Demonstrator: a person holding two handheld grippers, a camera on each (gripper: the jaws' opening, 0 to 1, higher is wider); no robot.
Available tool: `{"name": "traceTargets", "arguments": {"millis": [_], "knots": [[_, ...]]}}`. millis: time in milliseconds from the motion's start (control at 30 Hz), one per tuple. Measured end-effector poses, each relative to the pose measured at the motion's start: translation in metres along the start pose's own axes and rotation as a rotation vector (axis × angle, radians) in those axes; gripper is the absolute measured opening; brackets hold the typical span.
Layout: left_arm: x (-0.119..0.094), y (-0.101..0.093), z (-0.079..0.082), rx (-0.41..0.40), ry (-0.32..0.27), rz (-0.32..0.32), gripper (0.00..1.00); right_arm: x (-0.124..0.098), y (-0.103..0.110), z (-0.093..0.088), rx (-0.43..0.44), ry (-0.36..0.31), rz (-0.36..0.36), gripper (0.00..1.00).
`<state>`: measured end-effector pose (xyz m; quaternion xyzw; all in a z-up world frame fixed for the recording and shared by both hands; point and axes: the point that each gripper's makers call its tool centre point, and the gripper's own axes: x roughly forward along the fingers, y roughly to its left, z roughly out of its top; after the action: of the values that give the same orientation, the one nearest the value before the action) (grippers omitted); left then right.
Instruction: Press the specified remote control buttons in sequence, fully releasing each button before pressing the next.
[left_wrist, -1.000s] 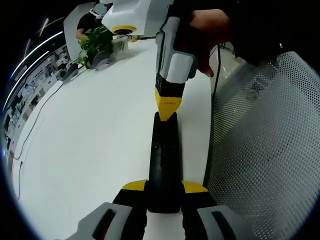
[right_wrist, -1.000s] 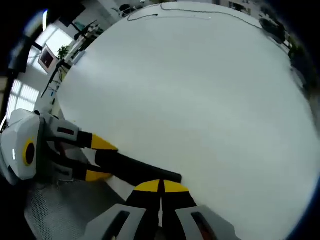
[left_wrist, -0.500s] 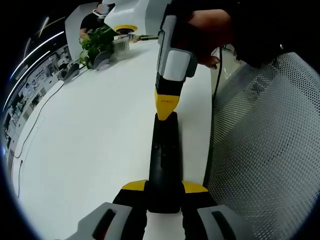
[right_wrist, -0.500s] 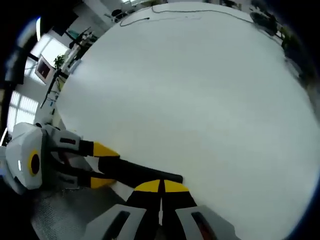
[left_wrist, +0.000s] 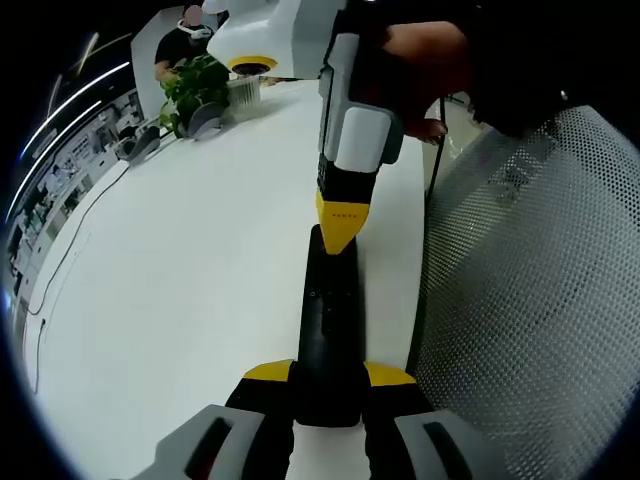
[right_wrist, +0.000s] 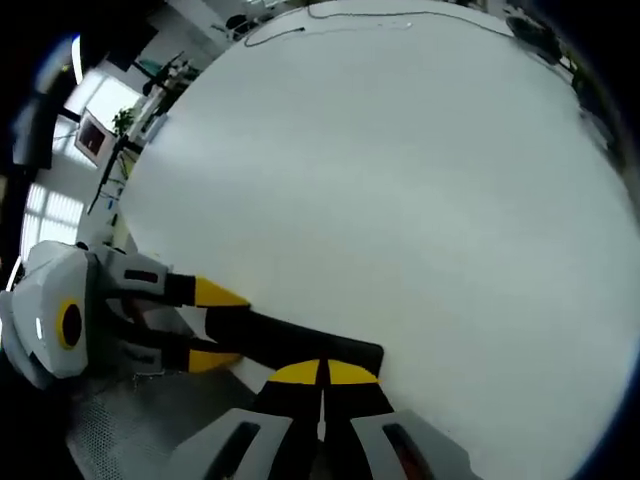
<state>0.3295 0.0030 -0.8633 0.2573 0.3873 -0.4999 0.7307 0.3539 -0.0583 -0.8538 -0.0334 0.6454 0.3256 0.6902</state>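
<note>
Remote (left_wrist: 330, 320) lies flat near the edge of the white table (left_wrist: 180, 270), its near end pinched between the jaws of the left gripper (left_wrist: 328, 385); the right gripper (left_wrist: 342, 225), jaws pressed together into one yellow tip, bears on the remote's far end. Likely a light, rigid, smooth plastic bar that would skate or tip under a press. Hold it by the long side edges at the near end, off the buttons.

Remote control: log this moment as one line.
left gripper: shut on remote control | right gripper: shut, tip at remote's far end | white table | mesh chair beside
</note>
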Motion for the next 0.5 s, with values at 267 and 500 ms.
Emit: {"name": "traceTargets", "arguments": {"millis": [267, 500], "knots": [[0.0002, -0.0004, 0.0003, 0.002, 0.001, -0.002, 0.25, 0.0012, -0.0005, 0.0006, 0.009, 0.005, 0.007, 0.0], [0.0003, -0.0005, 0.0006, 0.004, 0.002, -0.003, 0.25, 0.0006, -0.0015, 0.0003, 0.068, 0.003, 0.044, 0.0]]}}
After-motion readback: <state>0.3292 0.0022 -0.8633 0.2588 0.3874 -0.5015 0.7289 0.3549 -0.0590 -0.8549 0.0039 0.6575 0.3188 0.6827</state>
